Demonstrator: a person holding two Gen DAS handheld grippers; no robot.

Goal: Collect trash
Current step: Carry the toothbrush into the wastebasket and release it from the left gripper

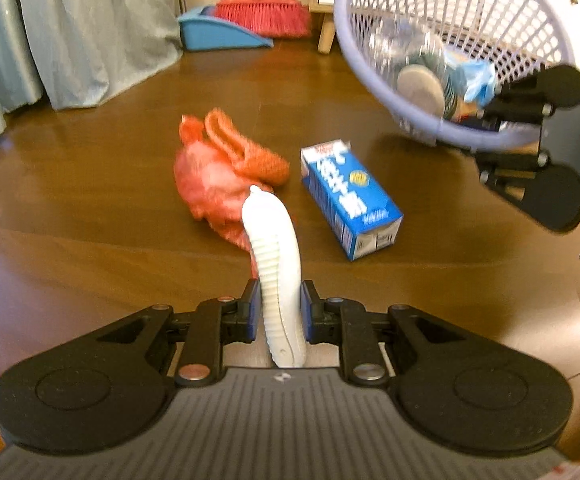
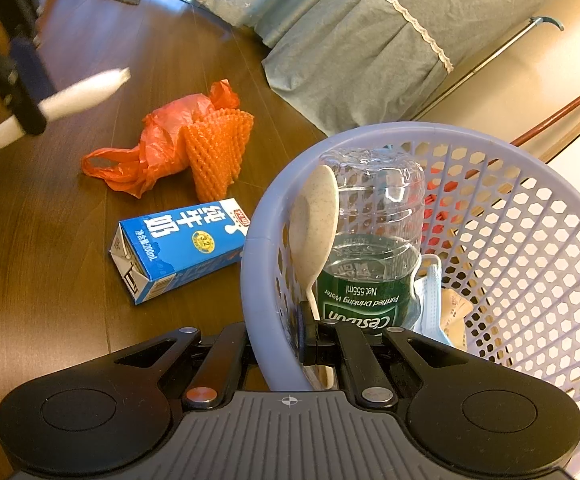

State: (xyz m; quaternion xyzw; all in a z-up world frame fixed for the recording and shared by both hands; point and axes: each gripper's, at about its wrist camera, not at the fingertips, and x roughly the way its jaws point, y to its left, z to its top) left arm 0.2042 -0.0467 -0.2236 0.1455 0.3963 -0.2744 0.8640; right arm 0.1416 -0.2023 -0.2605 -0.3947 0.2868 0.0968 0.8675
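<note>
Right claw (image 2: 285, 344) clamped on lavender basket (image 2: 530, 240) rim, water bottle (image 2: 374, 240) inside, milk carton (image 2: 177, 248) beside

Dark wood floor (image 1: 89, 208): orange plastic bag (image 2: 157, 152), orange foam net (image 2: 217, 148), blue milk carton (image 2: 181, 248), dustpan (image 1: 217, 34).

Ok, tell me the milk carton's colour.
Blue with white lettering; clearest in the right wrist view.
</note>
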